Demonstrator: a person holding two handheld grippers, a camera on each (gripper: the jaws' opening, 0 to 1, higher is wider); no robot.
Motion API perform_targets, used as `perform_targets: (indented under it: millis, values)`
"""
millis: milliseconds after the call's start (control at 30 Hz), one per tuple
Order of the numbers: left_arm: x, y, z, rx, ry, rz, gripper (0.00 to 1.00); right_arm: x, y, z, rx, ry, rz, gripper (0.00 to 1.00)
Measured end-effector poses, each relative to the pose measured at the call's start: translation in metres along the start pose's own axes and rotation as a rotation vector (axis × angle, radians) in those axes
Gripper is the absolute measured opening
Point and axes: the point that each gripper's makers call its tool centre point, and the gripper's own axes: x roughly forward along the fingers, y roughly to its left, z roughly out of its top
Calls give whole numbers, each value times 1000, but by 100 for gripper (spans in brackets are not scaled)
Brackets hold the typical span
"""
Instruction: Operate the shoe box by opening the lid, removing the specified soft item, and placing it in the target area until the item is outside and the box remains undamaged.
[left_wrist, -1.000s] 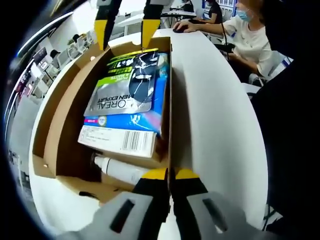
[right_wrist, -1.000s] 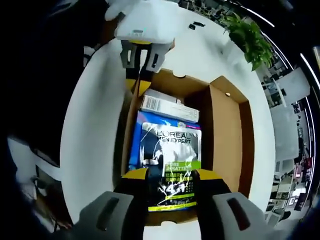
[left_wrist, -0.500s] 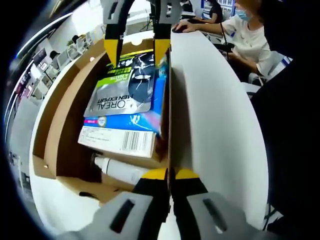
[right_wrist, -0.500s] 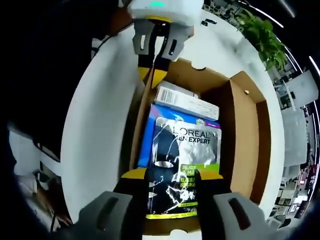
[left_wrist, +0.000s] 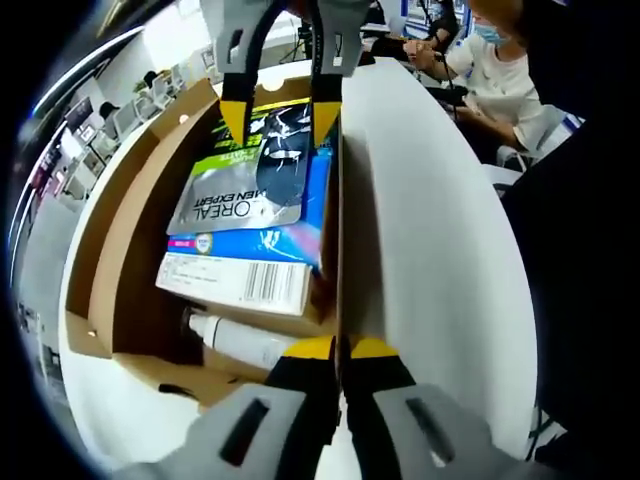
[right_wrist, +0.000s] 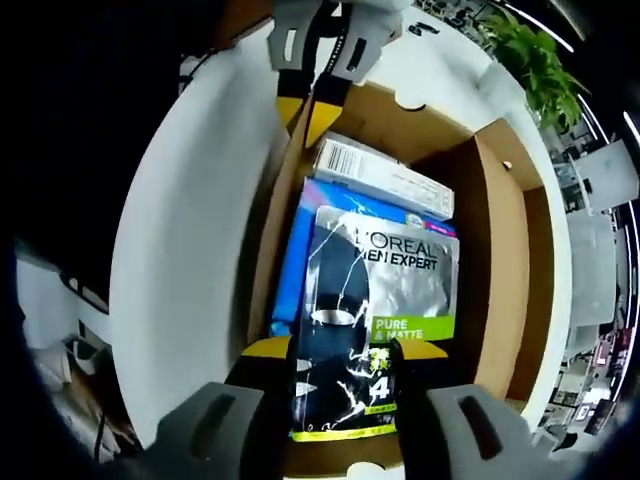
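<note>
Cardboard shoe box (right_wrist: 500, 260) lay open as my spread right gripper (right_wrist: 340, 350) straddled the silver pouch's (right_wrist: 385, 290) near end inside; left gripper (left_wrist: 338, 350) pinched the wall; next, I judged, close and lift.

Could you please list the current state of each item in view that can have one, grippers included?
Shoe box: open, lid folded out to the side.
L'Oreal Men Expert sachet: lying flat on top, one end between the right jaws.
White barcode carton: closed, lying flat in the box.
White bottle: lying on its side.
Left hand-held gripper: shut on the box wall.
Right hand-held gripper: open, straddling the sachet.
</note>
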Motion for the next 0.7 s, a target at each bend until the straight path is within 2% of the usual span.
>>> perform_targets:
  millis: [100, 500, 700]
  values:
    - [0, 0, 0, 1, 0, 0, 2, 1, -1, 2, 43, -13, -22, 37]
    - [0, 0, 0, 4, 1, 3, 2, 3, -5, 1, 77, -21, -104, 36]
    - [0, -1, 0, 13, 0, 7, 2, 9, -10, 4, 68, -24, -141, 38]
